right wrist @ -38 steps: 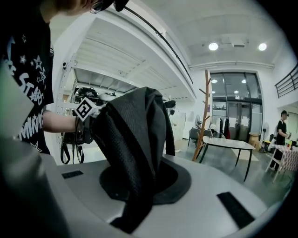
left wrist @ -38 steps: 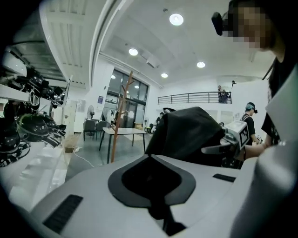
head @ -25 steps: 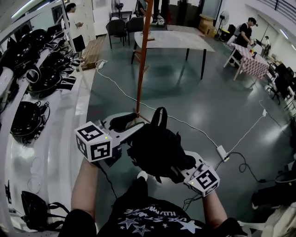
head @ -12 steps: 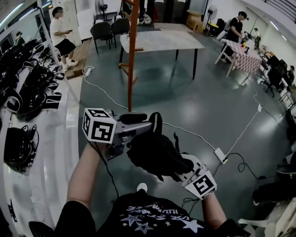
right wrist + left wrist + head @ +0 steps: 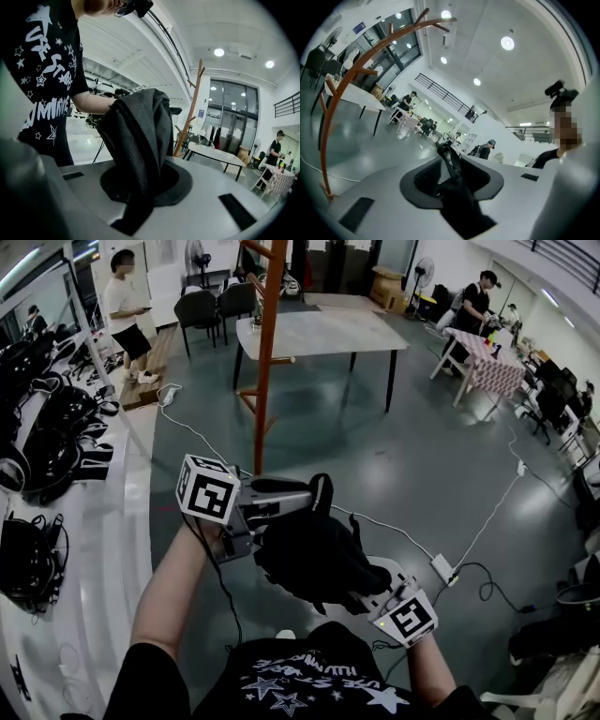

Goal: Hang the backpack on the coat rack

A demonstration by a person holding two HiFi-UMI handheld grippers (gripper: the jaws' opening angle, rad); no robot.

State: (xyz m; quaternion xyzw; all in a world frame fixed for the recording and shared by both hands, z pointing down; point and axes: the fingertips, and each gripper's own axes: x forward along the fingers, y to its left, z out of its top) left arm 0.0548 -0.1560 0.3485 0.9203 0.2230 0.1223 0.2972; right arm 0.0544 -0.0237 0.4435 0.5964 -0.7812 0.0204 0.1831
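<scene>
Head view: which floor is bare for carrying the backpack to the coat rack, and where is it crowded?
Bare: the floor between the coat rack, the grey table and the white cable running to the power strip. Crowded: the white shelf at left, full of black gear, and the right edge, with chairs and cords.

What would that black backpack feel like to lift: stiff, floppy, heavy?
Probably floppy: the backpack slumps in folds, and its fabric drapes limply from the right gripper pinching it. Likely fairly light or nearly empty, since the body sags instead of bulging. Its top loop stands upright, so that part may be stiffer.
</scene>
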